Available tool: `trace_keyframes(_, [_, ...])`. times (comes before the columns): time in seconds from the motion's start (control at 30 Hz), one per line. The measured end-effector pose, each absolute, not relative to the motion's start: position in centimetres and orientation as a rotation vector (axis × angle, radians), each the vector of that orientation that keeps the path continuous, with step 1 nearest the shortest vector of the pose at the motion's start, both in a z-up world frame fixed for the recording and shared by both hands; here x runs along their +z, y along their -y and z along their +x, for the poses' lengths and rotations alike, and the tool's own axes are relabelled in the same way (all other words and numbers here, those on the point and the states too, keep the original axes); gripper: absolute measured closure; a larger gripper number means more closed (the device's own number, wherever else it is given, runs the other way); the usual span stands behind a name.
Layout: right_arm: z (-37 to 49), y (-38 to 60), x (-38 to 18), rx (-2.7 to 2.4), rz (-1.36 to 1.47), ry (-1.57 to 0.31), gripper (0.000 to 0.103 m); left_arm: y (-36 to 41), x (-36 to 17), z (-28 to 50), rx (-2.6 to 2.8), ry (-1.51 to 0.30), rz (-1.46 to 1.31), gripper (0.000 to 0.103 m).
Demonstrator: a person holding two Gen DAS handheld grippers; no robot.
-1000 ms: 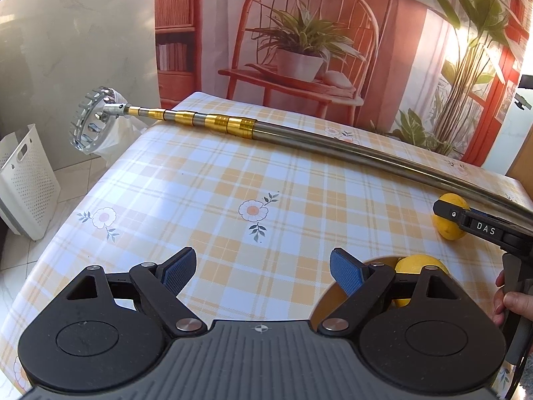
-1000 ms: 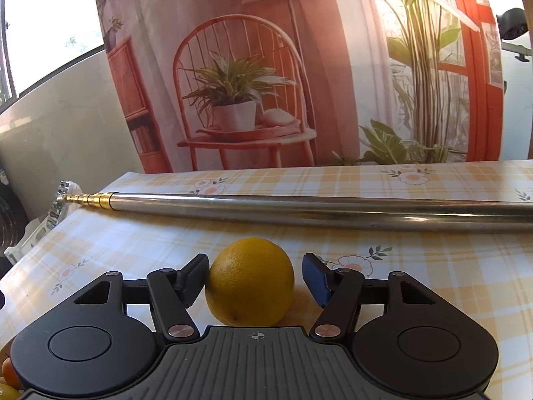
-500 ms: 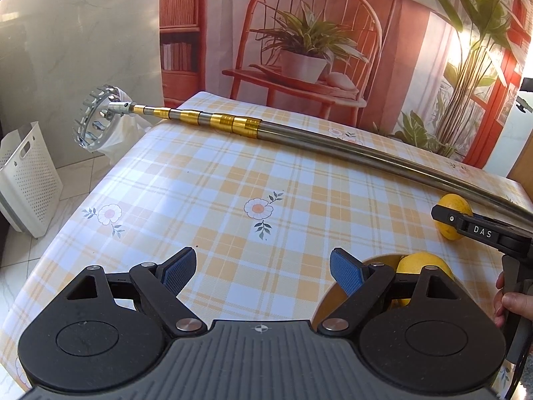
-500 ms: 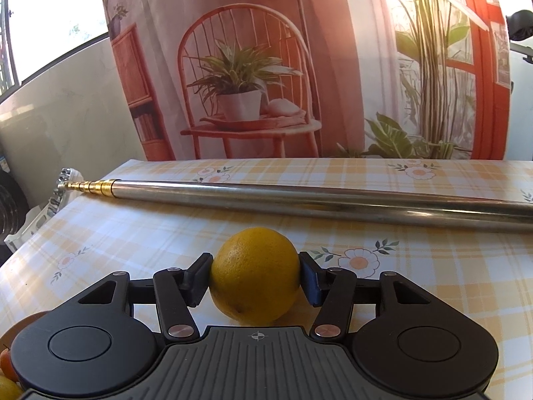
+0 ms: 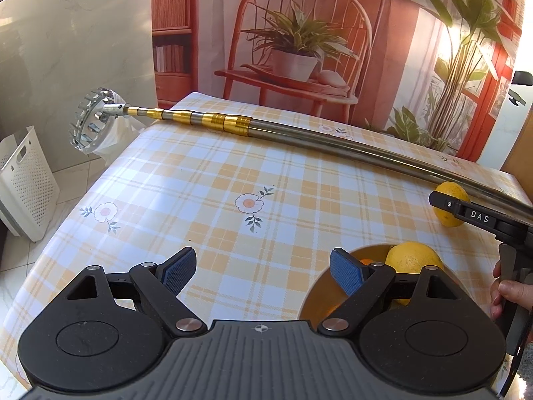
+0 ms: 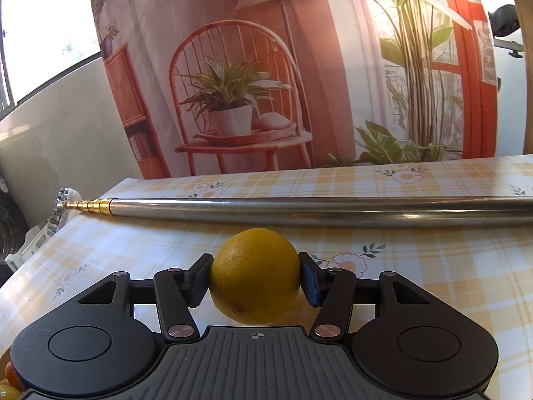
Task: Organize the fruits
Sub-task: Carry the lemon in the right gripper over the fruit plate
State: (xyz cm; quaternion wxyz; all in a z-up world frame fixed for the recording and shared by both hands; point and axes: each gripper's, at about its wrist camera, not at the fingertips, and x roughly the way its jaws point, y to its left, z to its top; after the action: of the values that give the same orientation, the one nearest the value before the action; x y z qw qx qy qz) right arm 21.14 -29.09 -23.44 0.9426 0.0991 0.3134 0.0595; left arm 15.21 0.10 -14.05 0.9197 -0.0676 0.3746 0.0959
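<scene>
We see the pole [image 5: 333, 141] lying across the far side of the table [image 5: 206, 200], its head [image 5: 91, 121] overhanging the left edge above a basket [image 5: 25, 180] on the floor. Nearer us, one orange [image 6: 255, 275] sits just before the pole, right of the bowl [image 5: 319, 286] holding another fruit [image 5: 413, 260].

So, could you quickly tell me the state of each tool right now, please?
Left tool: open, holding nothing, above the tablecloth.
Right tool: closed on the yellow citrus fruit.

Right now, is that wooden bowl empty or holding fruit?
Holding fruit: the bowl contains a yellow citrus and something small and orange.
</scene>
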Motion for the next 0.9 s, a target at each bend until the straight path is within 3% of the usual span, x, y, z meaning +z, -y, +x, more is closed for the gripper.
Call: trace_keyframes(0.9, [9.8,21.8,-18.3,0.266,0.177,-0.647,0.052,-0.2,-13.1,13.2,0.165,-0.744,-0.177,0.014])
